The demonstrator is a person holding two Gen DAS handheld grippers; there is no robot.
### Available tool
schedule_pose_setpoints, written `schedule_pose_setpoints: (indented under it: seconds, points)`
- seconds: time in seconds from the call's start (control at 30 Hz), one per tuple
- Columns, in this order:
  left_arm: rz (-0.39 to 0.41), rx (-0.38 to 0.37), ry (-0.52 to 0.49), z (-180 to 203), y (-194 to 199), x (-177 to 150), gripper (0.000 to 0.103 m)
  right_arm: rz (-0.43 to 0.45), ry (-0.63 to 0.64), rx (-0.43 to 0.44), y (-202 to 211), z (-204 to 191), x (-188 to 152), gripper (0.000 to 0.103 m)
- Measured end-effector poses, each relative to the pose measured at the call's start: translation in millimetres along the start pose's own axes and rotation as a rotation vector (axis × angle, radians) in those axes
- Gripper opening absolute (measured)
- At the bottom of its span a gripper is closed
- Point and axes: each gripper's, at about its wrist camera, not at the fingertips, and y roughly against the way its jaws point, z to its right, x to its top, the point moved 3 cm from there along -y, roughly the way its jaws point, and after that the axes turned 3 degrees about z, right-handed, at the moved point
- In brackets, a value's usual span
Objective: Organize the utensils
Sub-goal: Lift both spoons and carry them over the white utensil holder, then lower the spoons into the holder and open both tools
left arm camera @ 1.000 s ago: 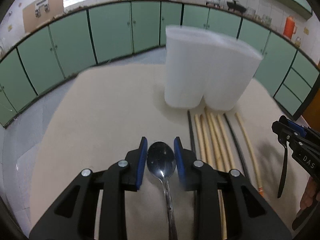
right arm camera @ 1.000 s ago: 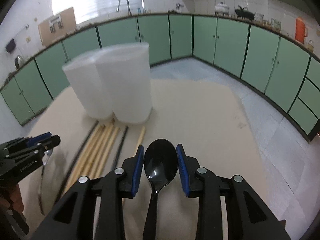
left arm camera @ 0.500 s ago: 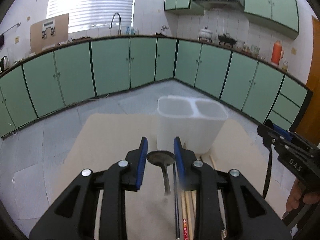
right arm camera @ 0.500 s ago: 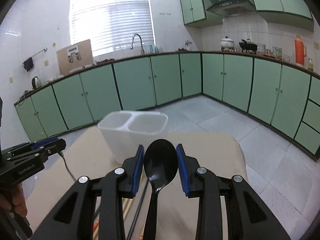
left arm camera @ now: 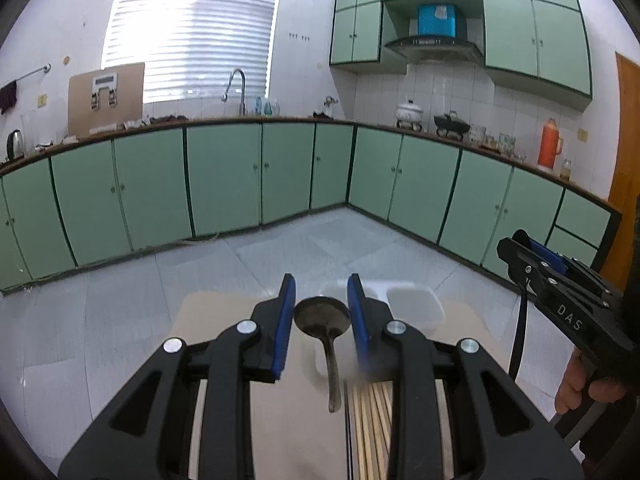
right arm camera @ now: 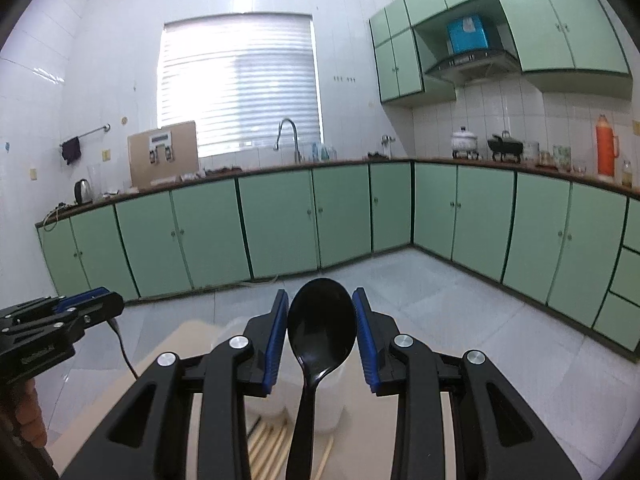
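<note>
My left gripper (left arm camera: pixel 321 310) is shut on a metal spoon (left arm camera: pixel 323 318), held by its bowl high above the table with the handle hanging down. My right gripper (right arm camera: pixel 322 322) is shut on a black plastic spoon (right arm camera: pixel 321 328), bowl forward, also raised. A white two-compartment holder (left arm camera: pixel 412 306) stands on the beige table (left arm camera: pixel 224 316) below and ahead; it also shows in the right wrist view (right arm camera: pixel 332 408), mostly hidden by the fingers. Wooden chopsticks (left arm camera: pixel 370 424) lie in front of it, also seen in the right wrist view (right arm camera: pixel 270 446).
The right gripper shows at the right of the left wrist view (left arm camera: pixel 560 292), the left gripper at the left of the right wrist view (right arm camera: pixel 52 328). Green cabinets (right arm camera: pixel 280 224) line the far walls across a grey tiled floor (left arm camera: pixel 280 256).
Both grippers have risen from table level and tilted up, each carrying its spoon. The white holder and chopsticks now sit low in both views.
</note>
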Motion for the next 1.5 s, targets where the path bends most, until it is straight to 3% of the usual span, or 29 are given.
schedule_pose_setpoints:
  seconds: [0.17,0.43,0.73,1.03,1.43,1.5]
  points:
    - [0.035,-0.003,-0.001,1.4,-18.3,26.8,0.026,0.039,-0.014,-0.001,-28.5,3.2,18.4,0.032]
    - [0.046,-0.017,-0.015,10.6,-67.9,49.8,0.026,0.049,-0.047,-0.01,-79.6,17.9,17.5,0.032]
    - [-0.002,-0.043,-0.025,17.0,-119.0,33.4,0.026,0.052,-0.069,-0.003,-122.3,23.1,-0.4,0.032]
    - [-0.094,-0.04,-0.038,12.1,-149.1,-3.9,0.026,0.036,-0.01,-0.019,-138.6,16.2,-29.8,0.032]
    - [-0.148,-0.037,-0.042,5.3,-153.3,-31.8,0.03,-0.055,-0.028,0.018,-129.0,17.0,-71.0,0.034]
    - [-0.151,-0.038,-0.039,5.1,-151.3,-32.7,0.034,-0.061,-0.026,0.018,-122.8,16.4,-74.4,0.04]
